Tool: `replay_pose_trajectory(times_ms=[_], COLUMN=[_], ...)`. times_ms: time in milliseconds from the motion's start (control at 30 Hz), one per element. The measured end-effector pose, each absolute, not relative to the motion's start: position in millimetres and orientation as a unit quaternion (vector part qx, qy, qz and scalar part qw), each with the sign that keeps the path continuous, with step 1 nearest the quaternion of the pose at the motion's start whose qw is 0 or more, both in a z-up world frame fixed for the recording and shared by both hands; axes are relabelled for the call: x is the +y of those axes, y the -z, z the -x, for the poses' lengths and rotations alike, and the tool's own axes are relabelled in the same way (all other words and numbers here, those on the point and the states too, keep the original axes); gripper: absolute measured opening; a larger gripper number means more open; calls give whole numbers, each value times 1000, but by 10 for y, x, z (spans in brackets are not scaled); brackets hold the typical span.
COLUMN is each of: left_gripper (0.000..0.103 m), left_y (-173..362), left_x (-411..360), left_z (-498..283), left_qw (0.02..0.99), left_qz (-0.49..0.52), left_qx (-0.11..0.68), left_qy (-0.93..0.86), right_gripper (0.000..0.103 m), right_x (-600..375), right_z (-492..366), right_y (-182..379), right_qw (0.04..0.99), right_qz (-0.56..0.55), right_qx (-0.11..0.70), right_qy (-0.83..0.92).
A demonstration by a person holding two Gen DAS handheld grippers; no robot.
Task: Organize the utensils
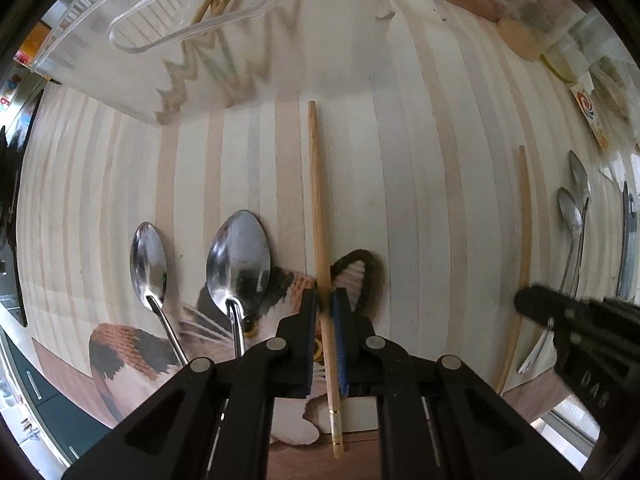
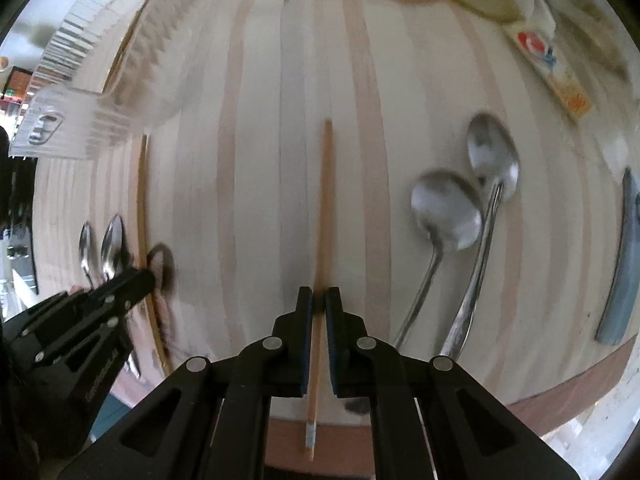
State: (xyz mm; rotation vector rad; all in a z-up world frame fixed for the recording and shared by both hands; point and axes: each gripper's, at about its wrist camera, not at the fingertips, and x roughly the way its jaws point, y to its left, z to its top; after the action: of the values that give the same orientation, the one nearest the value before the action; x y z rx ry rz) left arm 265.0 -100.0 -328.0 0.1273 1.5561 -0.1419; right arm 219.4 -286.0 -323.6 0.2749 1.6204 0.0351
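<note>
Gripping one chopstick [image 1: 320, 216] each, left gripper [image 1: 325, 300] and right gripper [image 2: 318, 300] have jaws clenched on wood.

A cat-print mat [image 1: 132, 352] lies on striped cloth [image 1: 420, 200].

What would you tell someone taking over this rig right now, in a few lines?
Left gripper: shut on a chopstick.
Right gripper: shut on the second chopstick.
Clear organizer tray sits far left, with chopsticks already inside.
Left: both held chopsticks, two spoons beside the left gripper, two spoons beside the right, and a grey-blue utensil at the far right, all on the striped mat.
</note>
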Motion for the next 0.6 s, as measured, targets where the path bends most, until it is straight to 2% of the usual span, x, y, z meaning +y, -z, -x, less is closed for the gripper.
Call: replay_pose_trajectory(times_ms=[367,600], left_gripper=[9,5], left_y=[3299,3287], left_x=[-1021,-1087], left_z=[-2350,-2346], left_qw=[710,710], left_qz=[-69,-74], left_qx=[698,697], left_qy=[63,69], right_gripper=[7,7], right_x=[-2743,-2714], right_z=[-1807,-1927], right_y=[3250,3231], right_qw=[698,699], right_qz=[-111,-105], right_qx=[707,708], right_qy=[-3,-3])
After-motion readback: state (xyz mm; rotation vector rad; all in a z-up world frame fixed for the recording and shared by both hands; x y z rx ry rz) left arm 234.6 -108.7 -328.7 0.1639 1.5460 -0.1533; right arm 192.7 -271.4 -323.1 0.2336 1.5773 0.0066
